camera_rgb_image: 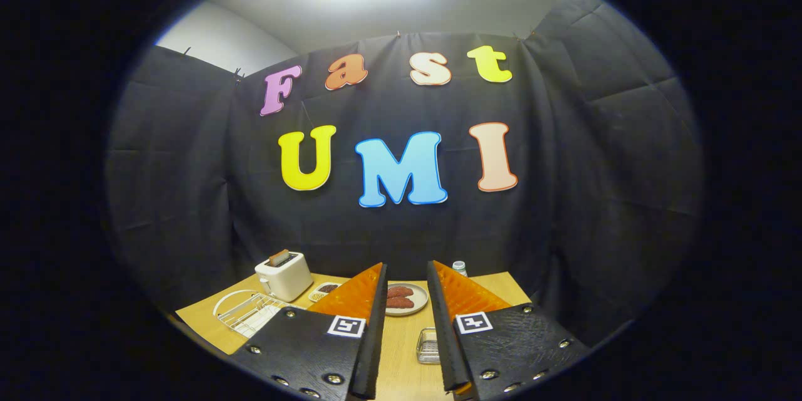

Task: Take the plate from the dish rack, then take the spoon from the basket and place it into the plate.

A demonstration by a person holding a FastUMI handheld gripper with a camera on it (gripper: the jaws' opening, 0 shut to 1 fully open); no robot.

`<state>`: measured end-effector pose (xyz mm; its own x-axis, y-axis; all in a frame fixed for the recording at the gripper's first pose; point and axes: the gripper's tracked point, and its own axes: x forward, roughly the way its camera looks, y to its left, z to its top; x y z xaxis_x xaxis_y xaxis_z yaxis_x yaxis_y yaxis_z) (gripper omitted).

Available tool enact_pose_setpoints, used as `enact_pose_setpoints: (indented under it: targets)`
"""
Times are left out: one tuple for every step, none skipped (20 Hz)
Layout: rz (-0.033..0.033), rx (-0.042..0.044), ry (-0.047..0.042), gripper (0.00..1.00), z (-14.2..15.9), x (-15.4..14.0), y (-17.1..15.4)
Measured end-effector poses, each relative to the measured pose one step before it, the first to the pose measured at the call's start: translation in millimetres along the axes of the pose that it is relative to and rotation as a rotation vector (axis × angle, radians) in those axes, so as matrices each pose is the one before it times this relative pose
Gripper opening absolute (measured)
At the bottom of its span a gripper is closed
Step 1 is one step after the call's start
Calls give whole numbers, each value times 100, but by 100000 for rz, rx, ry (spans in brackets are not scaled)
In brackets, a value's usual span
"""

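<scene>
My gripper (407, 265) is held high above the wooden table (401, 351), open, with nothing between its fingers. The white wire dish rack (245, 313) stands on the table to the left of the left finger; something pale rests in it, and I cannot make out its shape. A small metal mesh basket (428, 346) sits on the table between the fingers, close to the right one. What lies inside the basket is too small to tell.
A white toaster (284, 276) with a slice in it stands behind the rack. Beside it is a small dish of beans (324, 290). A grey plate with red pieces (406, 299) lies beyond the fingers. A bottle top (459, 267) shows behind the right finger.
</scene>
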<state>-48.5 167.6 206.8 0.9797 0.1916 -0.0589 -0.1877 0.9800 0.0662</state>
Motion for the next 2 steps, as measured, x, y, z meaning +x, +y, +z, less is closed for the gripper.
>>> enact_pose_setpoints:
  targets:
    - [-213,10,-1463,38,708,277,-528]
    - [-850,59,-1161,38,375,395,-657]
